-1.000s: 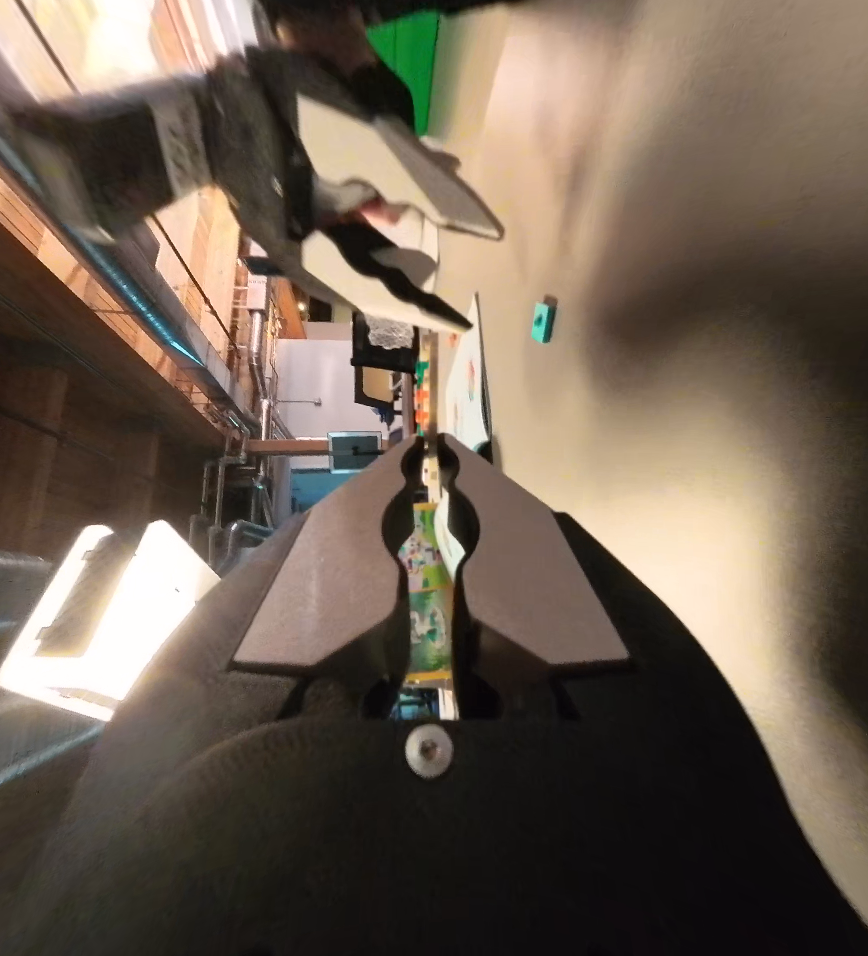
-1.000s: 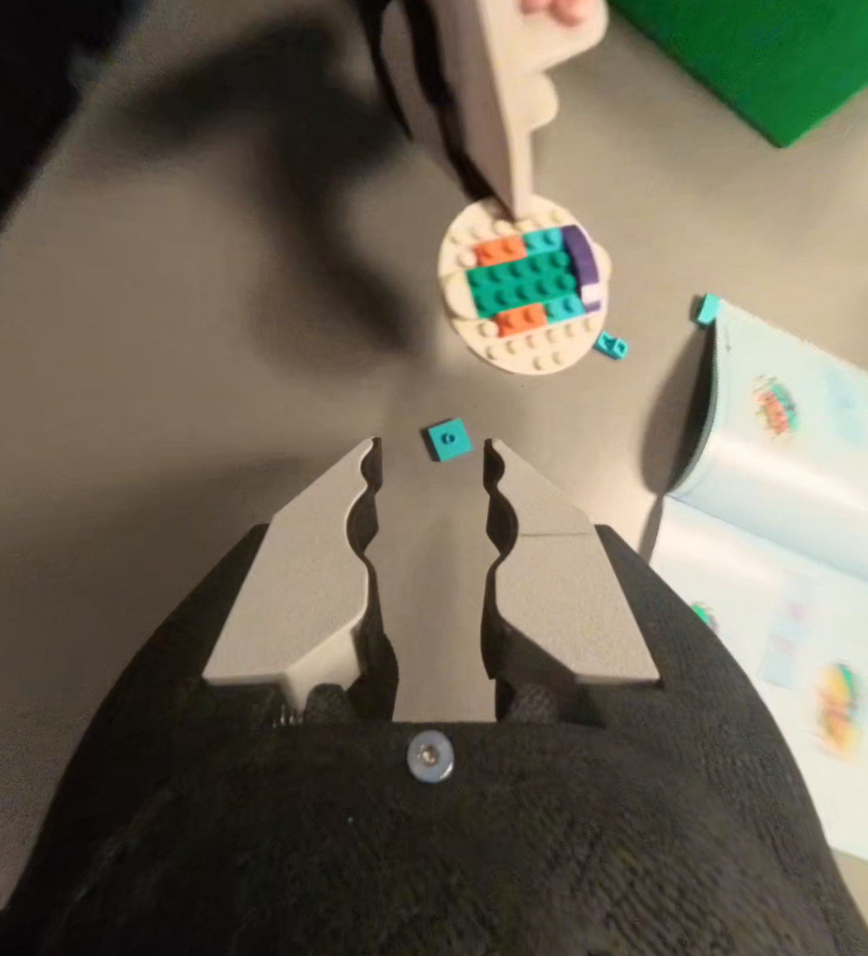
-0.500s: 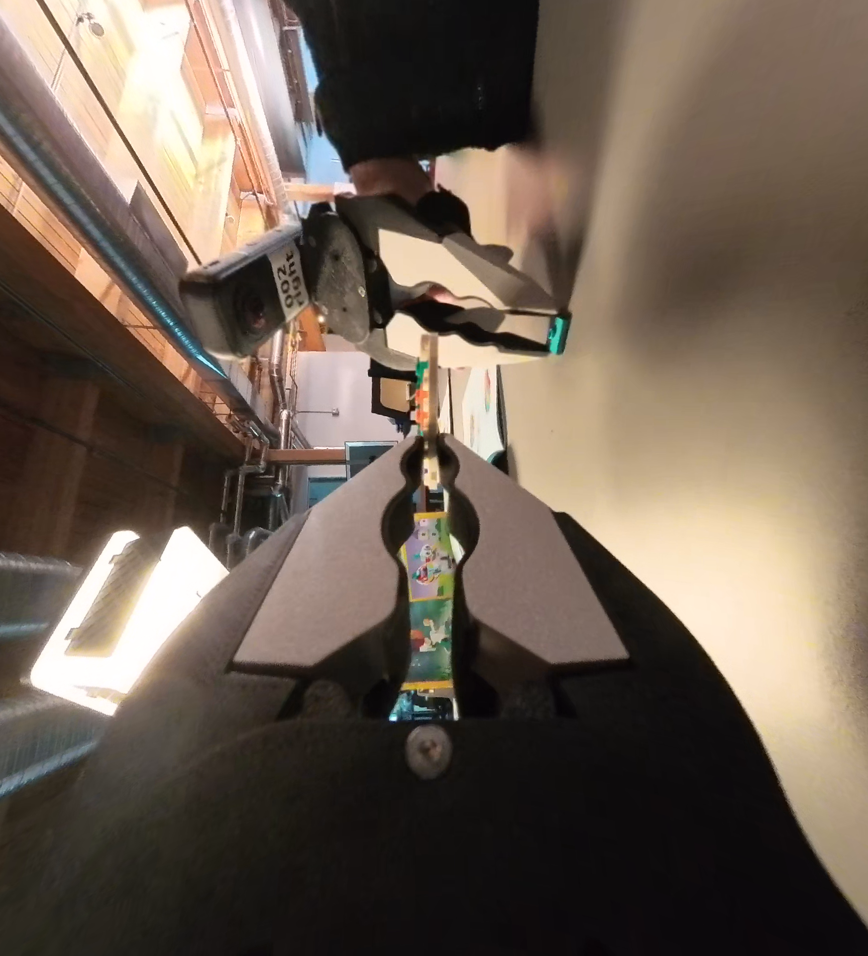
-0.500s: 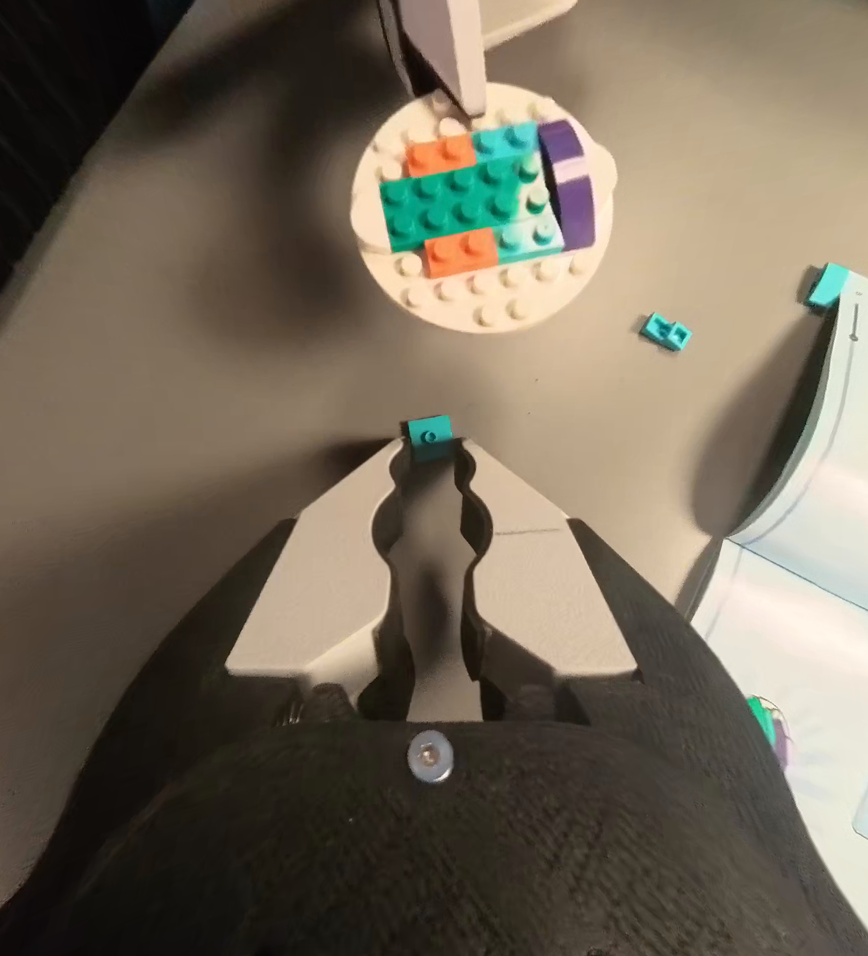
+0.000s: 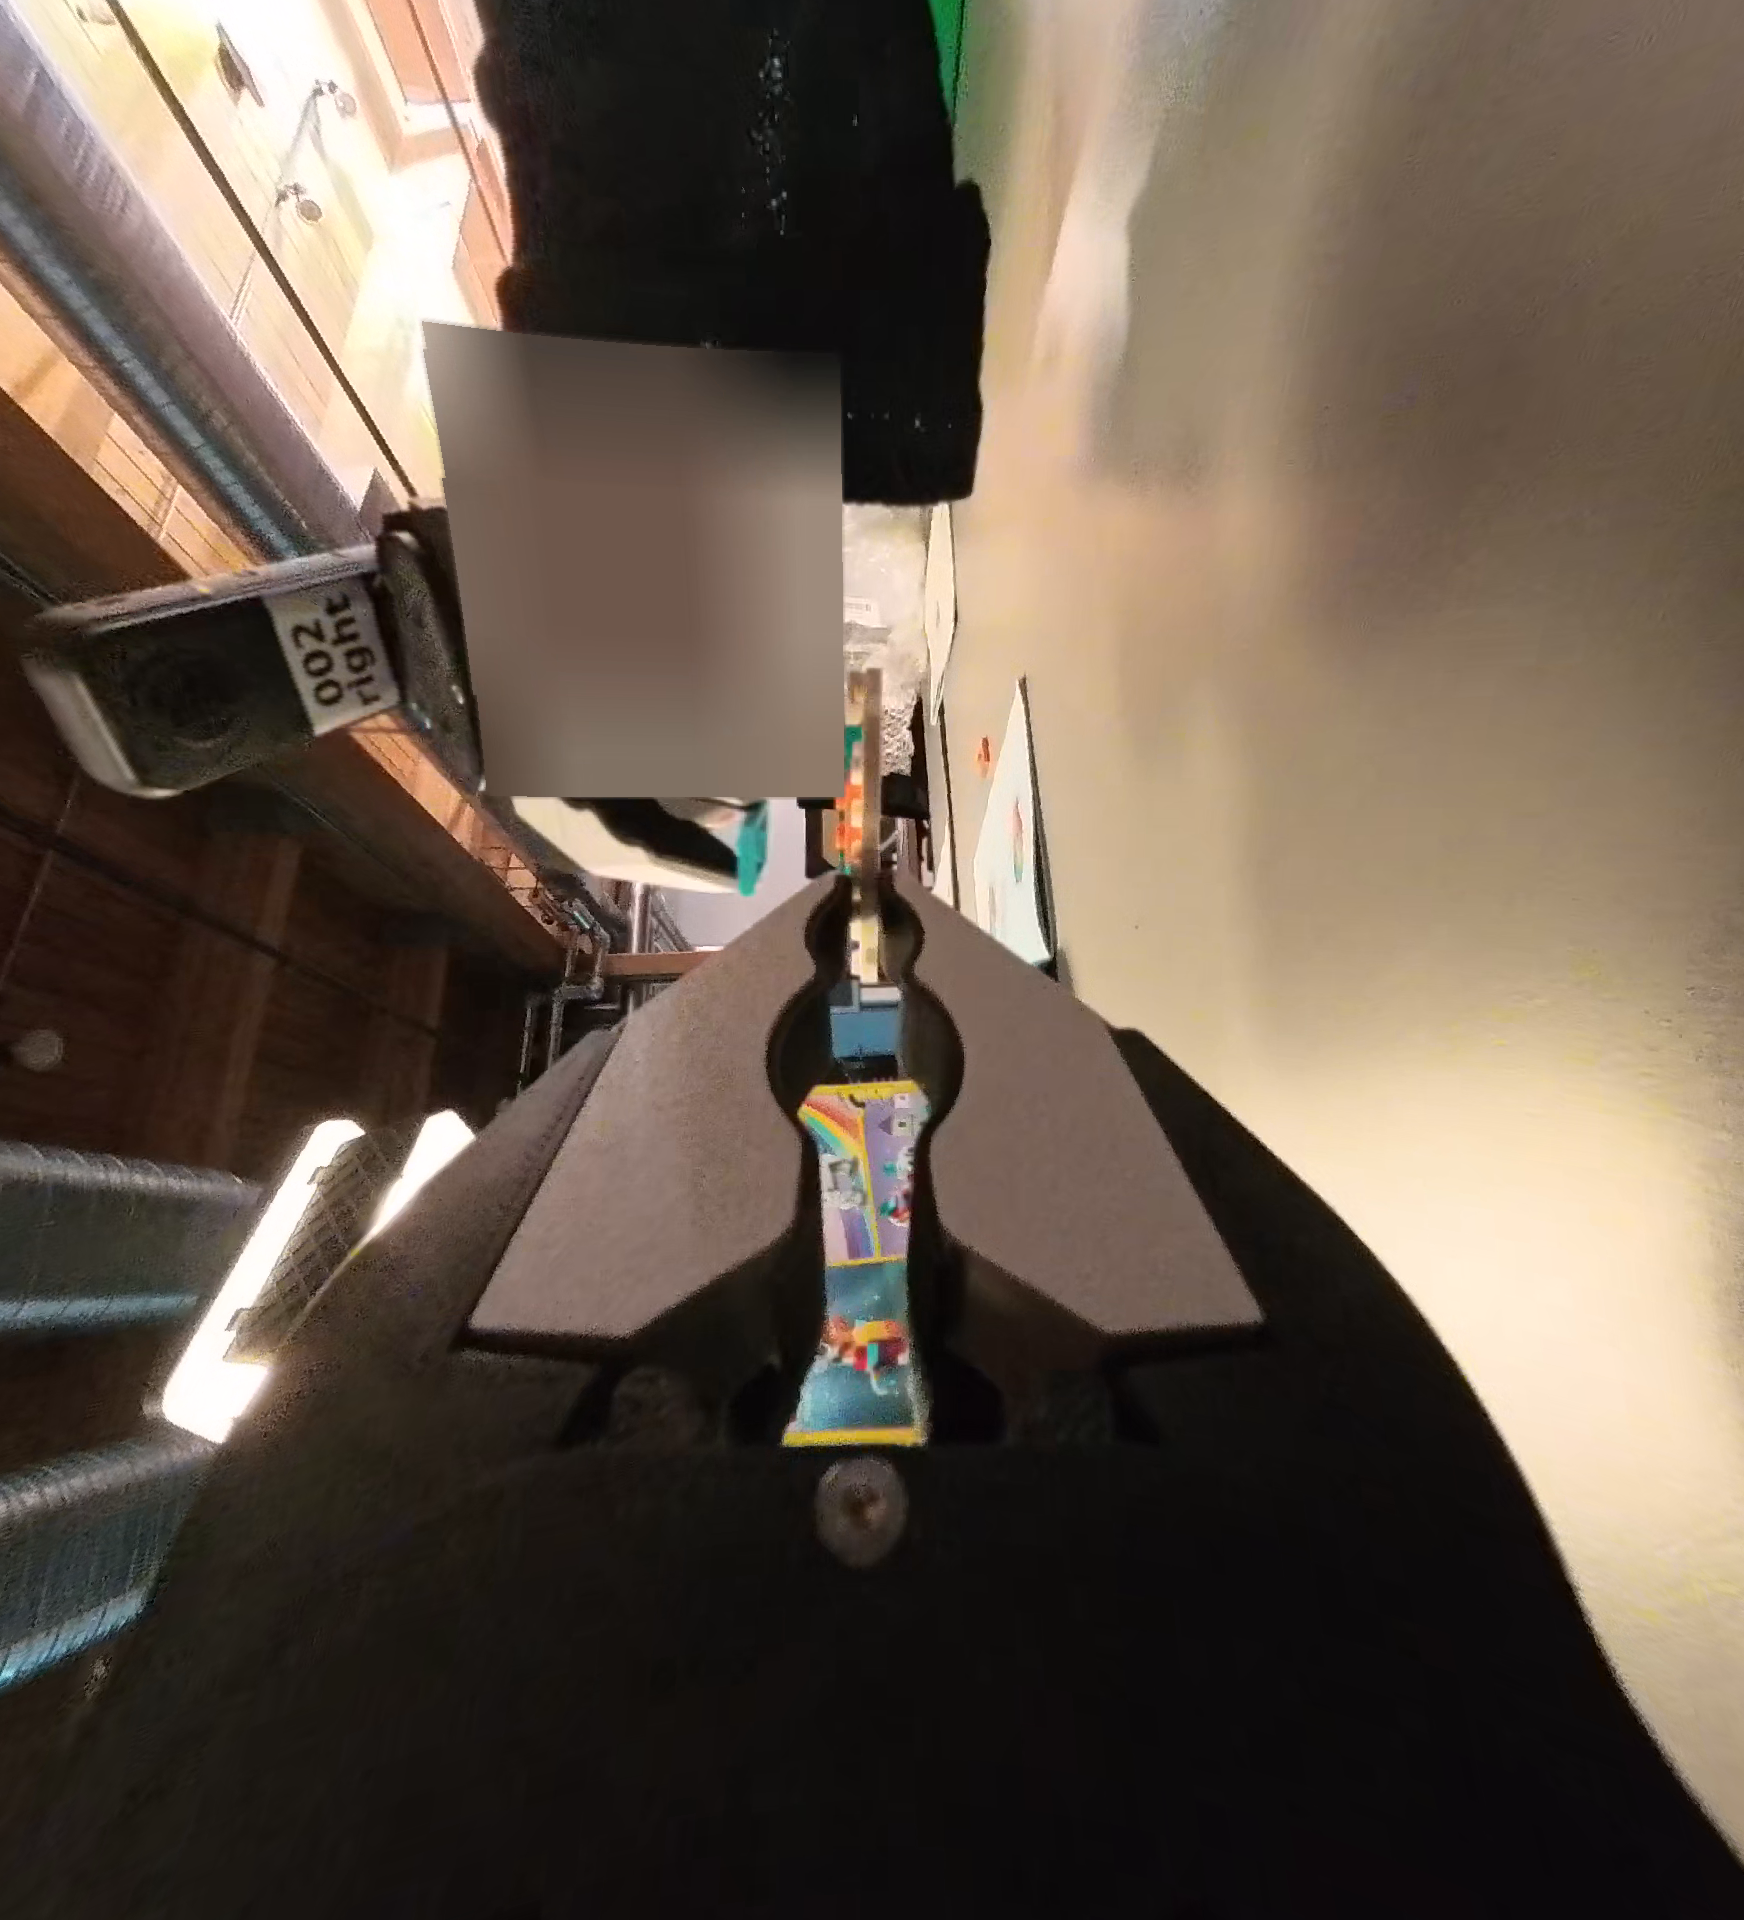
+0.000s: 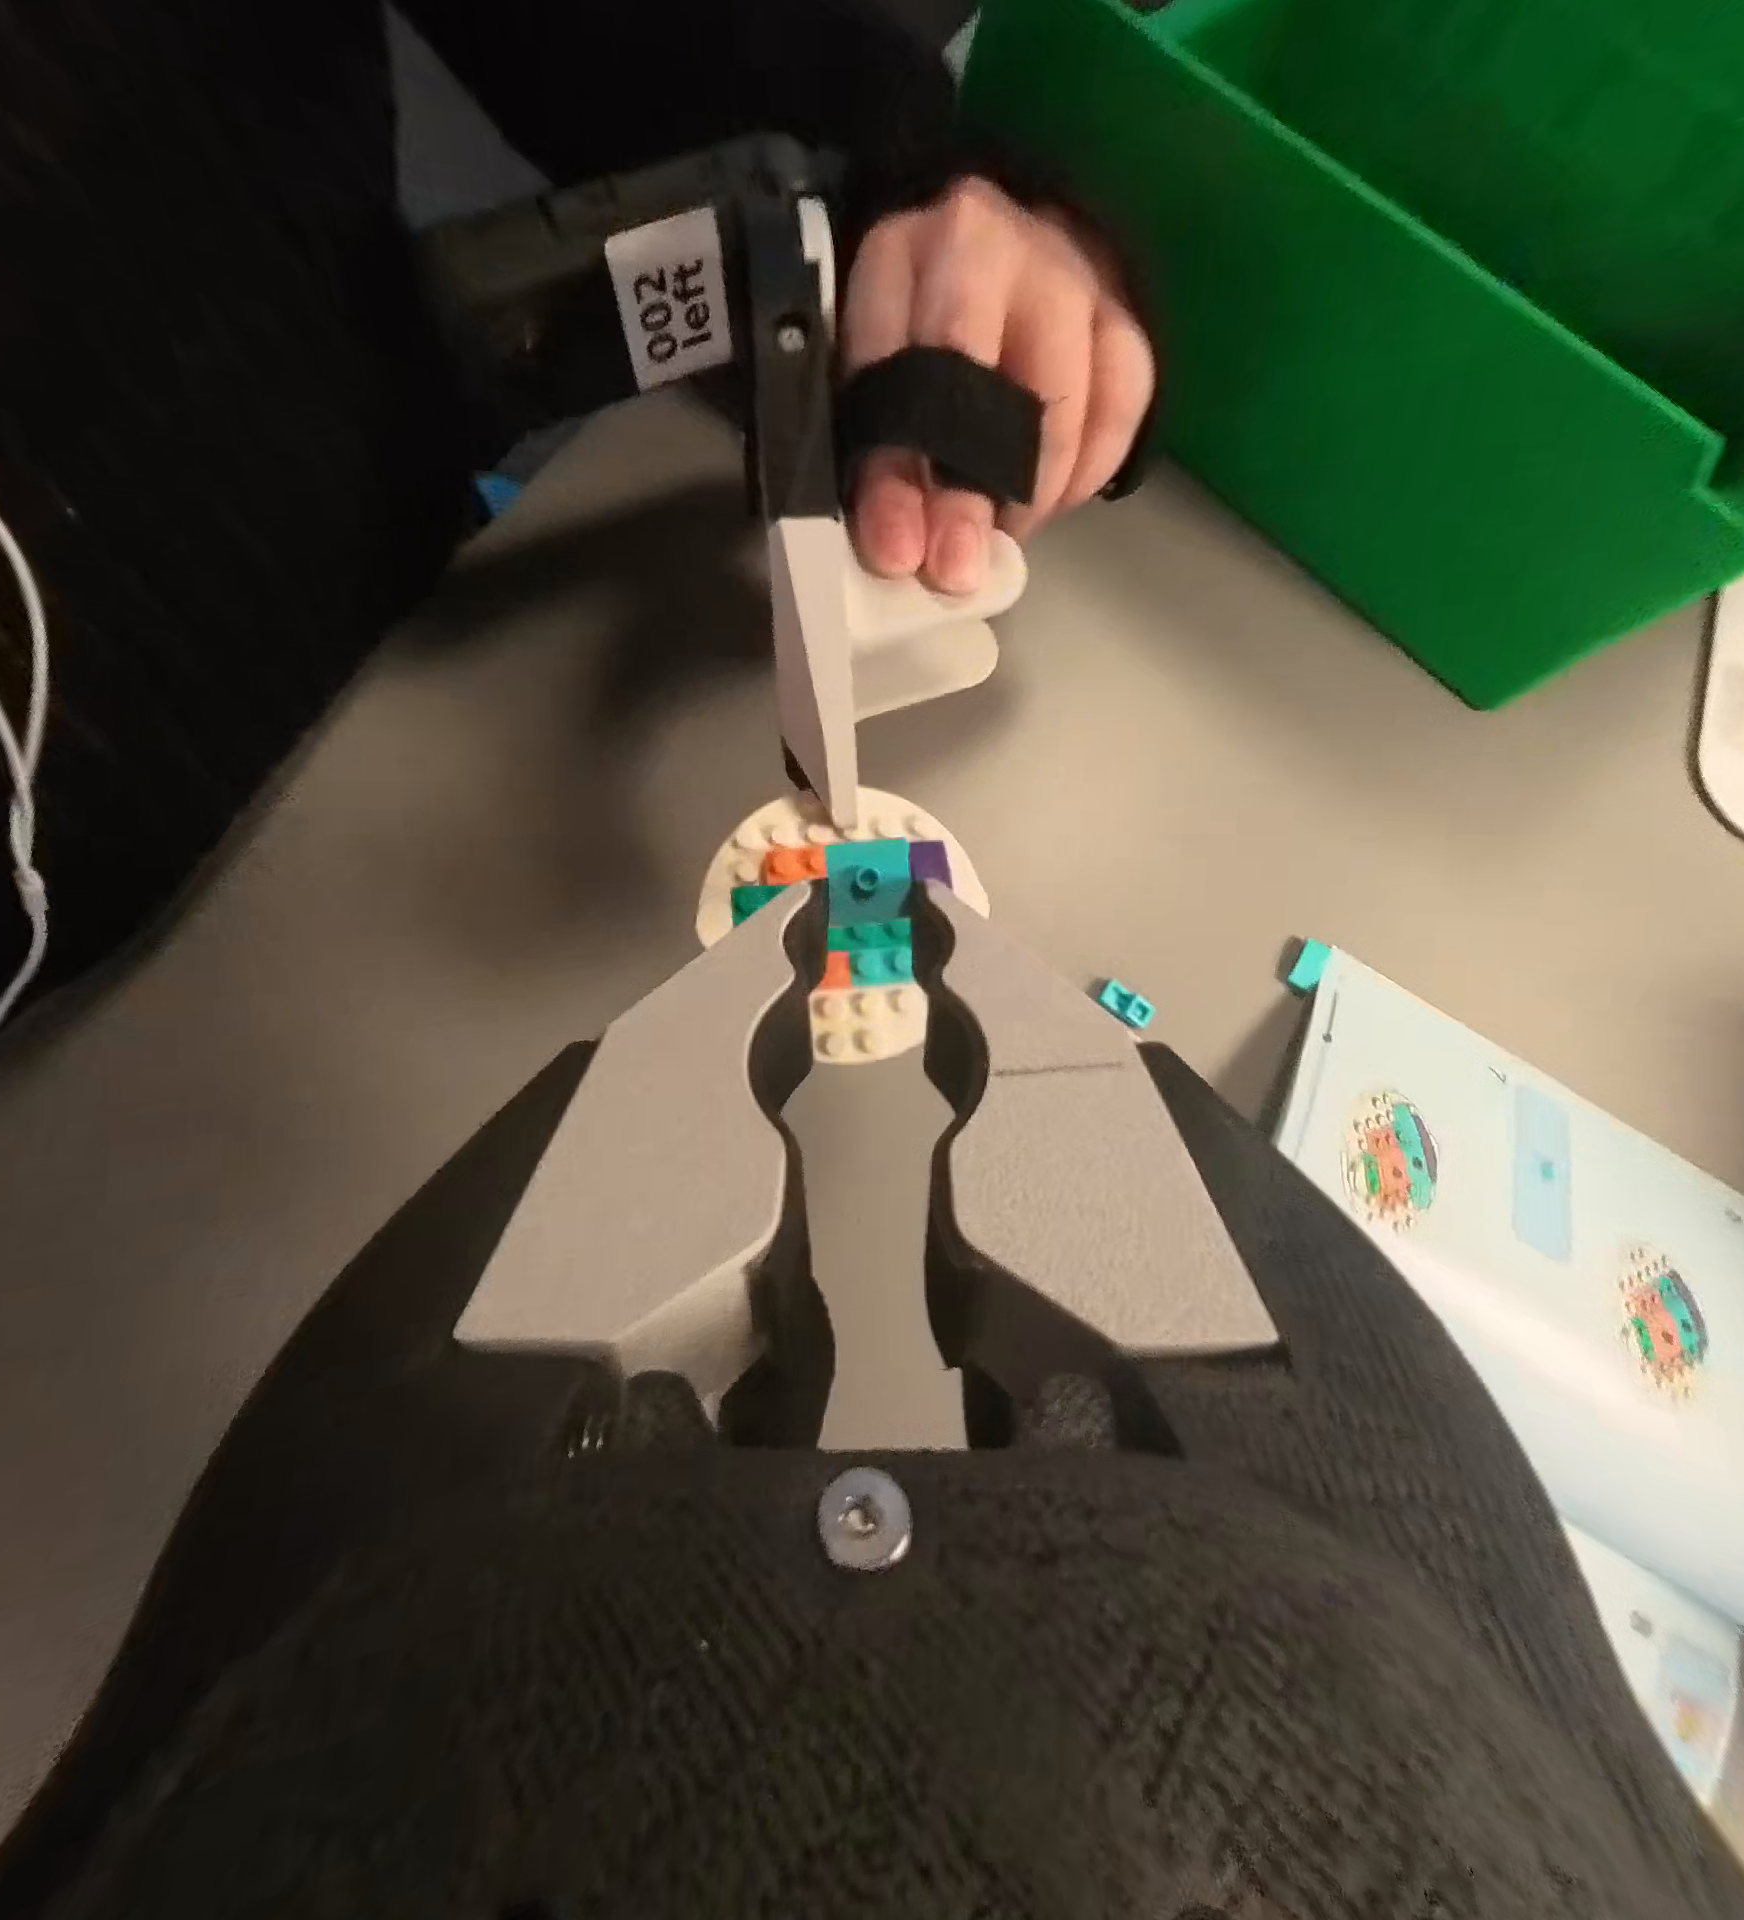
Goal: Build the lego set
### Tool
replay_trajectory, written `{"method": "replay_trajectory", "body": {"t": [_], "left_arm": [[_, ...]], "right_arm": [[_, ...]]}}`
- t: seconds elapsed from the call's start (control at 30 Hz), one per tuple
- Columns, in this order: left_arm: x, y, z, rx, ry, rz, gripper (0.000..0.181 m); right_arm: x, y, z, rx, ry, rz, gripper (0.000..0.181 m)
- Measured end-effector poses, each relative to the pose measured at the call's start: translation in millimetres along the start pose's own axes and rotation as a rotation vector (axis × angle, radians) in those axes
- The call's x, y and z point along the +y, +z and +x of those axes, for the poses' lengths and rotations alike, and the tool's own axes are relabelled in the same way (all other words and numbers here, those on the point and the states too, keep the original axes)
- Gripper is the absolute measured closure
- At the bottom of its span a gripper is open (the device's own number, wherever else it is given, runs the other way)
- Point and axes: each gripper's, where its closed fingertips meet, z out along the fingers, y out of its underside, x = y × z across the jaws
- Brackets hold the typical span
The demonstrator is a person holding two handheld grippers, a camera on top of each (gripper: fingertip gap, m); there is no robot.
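Note:
My left gripper (image 5: 866, 894) is shut on the rim of the round white plate (image 5: 868, 748), which I see edge-on in the left wrist view. In the right wrist view the plate (image 6: 852, 1034) lies on the grey table and carries teal, orange and purple bricks; the left gripper (image 6: 832, 810) pinches its far edge. My right gripper (image 6: 866, 894) is shut on a small teal one-stud piece (image 6: 863, 883) and holds it just above the bricks on the plate. The piece (image 5: 752, 852) also shows at the right gripper's tips in the left wrist view.
Two loose teal pieces (image 6: 1122, 1006) (image 6: 1307, 961) lie right of the plate. An open instruction booklet (image 6: 1574, 1247) lies at the right. A green bin (image 6: 1367, 312) stands at the back right. A white cable (image 6: 6, 623) hangs at the left. Both grippers' tips are close together, under 4 cm apart.
My right gripper closed on the teal piece on the table, lifted it and carried it forward over the plate. The left gripper kept its hold on the plate's rim.

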Motion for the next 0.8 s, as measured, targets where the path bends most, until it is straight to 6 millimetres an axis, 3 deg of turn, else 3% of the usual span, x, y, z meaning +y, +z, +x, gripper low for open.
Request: {"method": "replay_trajectory", "body": {"t": [0.13,0.67,0.8], "left_arm": [[1,-1,-2,-0.004,0.002,-0.003,0.178],[0,-2,-1,-0.002,0.007,-0.006,0.178],[5,-1,-2,-0.007,-0.004,-0.032,0.178]], "right_arm": [[4,11,-2,-0.019,-0.044,-0.081,0.167],[12,12,4,-0.01,-0.001,-0.137,0.165],[13,7,8,0.042,0.01,-0.137,0.154]]}}
